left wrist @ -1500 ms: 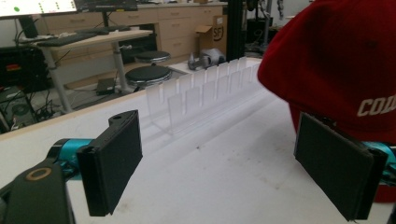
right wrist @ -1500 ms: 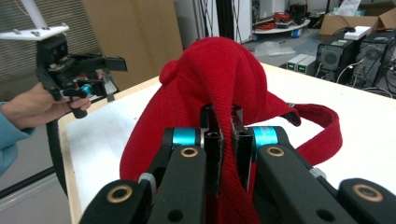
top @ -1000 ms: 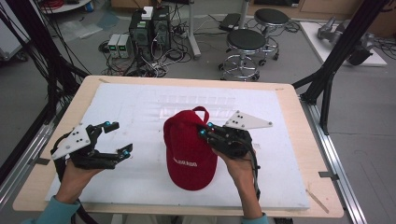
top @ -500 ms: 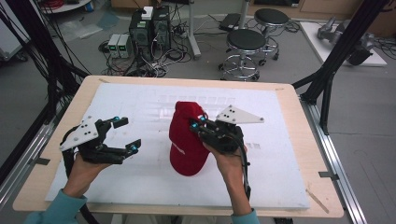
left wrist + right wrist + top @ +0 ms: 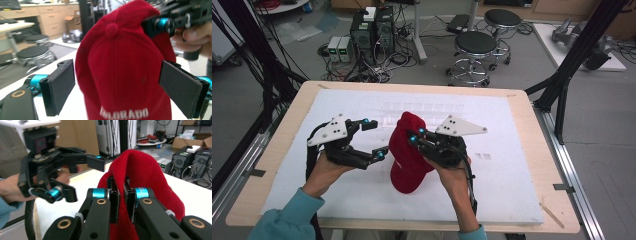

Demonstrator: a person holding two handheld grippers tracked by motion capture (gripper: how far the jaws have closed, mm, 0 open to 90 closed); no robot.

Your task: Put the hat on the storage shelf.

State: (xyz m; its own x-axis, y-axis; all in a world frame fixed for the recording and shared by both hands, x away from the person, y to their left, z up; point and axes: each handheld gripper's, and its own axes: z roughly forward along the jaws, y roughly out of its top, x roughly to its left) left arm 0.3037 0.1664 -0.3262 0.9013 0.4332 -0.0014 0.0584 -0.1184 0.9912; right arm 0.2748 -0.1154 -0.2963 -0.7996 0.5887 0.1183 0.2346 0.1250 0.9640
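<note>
Red cap (image 5: 409, 152), soft cloth and light, likely to sag and fold; held up off the white mat (image 5: 507, 150) at mid-table, brim drooping toward the near edge. Right gripper (image 5: 120, 202) clamped on a pinch of crown fabric. Left gripper (image 5: 117, 92) spread wide, pads either side of the crown, not pressing. Best gripped at seams or the stiffer brim. Nothing nearby in the way.

The cap (image 5: 120, 70) is red woven cloth, matt. The tool (image 5: 121, 202) has matt black plastic and glossy blue metal. The worktop (image 5: 532, 130) has a pale wood rim.
</note>
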